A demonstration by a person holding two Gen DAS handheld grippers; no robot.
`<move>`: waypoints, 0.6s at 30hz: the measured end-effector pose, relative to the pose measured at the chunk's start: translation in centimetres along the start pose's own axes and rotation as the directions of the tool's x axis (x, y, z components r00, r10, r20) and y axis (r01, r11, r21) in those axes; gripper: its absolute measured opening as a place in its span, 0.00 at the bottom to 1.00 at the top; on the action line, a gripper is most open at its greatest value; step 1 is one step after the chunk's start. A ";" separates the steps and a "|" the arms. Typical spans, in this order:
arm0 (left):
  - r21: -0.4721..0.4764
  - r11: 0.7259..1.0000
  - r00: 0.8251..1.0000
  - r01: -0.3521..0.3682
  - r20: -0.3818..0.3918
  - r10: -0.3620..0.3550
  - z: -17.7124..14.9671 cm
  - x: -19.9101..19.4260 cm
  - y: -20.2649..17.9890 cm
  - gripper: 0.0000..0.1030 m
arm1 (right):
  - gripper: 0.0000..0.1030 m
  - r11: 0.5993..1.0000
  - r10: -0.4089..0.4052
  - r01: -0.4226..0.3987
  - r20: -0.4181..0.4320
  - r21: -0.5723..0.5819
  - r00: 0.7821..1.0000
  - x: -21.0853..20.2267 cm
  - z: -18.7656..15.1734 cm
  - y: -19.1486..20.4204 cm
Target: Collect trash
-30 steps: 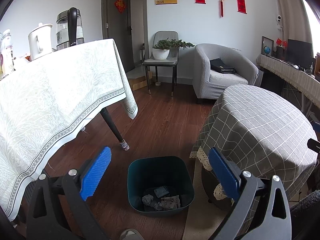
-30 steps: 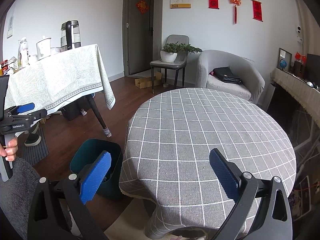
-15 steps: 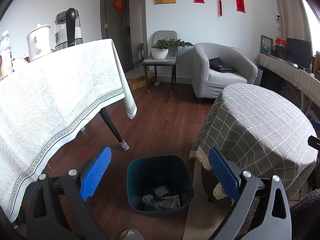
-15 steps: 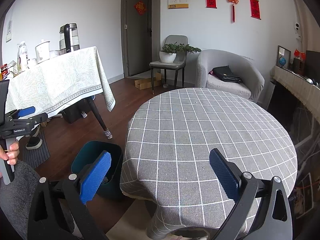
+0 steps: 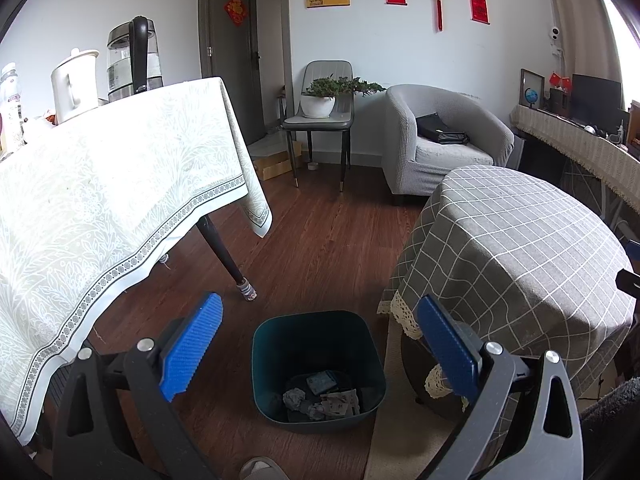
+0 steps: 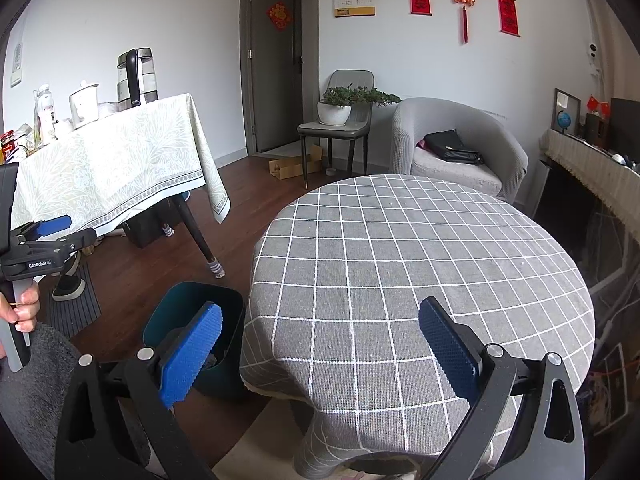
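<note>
The left tool (image 5: 318, 354) hangs above the bin (image 5: 318, 368), its two blue-padded fingers spread wide with nothing between them. The bin is a dark teal, squarish tub standing on the wooden floor (image 5: 320, 248), just beside the round counter (image 5: 520, 248) with the grey checked cloth. At the bottom of the bin lies the trash (image 5: 322, 396): a few crumpled grey paper wads and some flat scraps, bunched toward the near side.

The right tool (image 6: 320, 352) is held over the near edge of the round counter (image 6: 400, 272), its fingers likewise wide apart and gripping nothing. From this view the bin (image 6: 192, 320) shows to the left of the round counter, partly hidden behind the tool's left finger. Further left of the bin, a hand (image 6: 20, 312) grips the handle of the left tool (image 6: 44, 236).

On the far side of the bin from the round counter stands a second counter (image 5: 100, 200) draped in a pale leaf-patterned cloth, with a glass kettle (image 5: 134, 60) and a white jug (image 5: 74, 80) on top. One of its dark legs (image 5: 224, 252) meets the floor near the bin.
</note>
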State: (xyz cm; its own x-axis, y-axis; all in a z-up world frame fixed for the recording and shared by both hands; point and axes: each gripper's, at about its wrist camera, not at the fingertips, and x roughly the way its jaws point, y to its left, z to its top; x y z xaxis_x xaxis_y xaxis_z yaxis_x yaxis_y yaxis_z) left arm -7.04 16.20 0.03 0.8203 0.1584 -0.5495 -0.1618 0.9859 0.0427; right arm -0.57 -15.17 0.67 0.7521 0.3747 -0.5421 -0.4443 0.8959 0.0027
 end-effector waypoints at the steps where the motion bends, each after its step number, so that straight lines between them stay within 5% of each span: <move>1: 0.002 1.000 1.000 0.001 0.000 -0.001 0.0 0.0 0.0 0.97 | 0.97 1.000 0.000 0.000 0.000 0.000 1.000 0.0 0.0 0.0; 18: 0.003 1.000 1.000 0.002 0.000 -0.002 0.0 0.0 -0.1 0.97 | 0.97 1.000 -0.001 0.001 -0.003 0.004 1.000 0.0 0.0 0.2</move>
State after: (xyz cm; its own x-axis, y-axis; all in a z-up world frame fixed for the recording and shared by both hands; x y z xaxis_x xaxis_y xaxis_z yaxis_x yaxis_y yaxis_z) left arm -7.06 16.13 0.00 0.8204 0.1566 -0.5500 -0.1588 0.9863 0.0440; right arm -0.66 -15.01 0.64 0.7513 0.3733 -0.5442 -0.4417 0.8971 0.0057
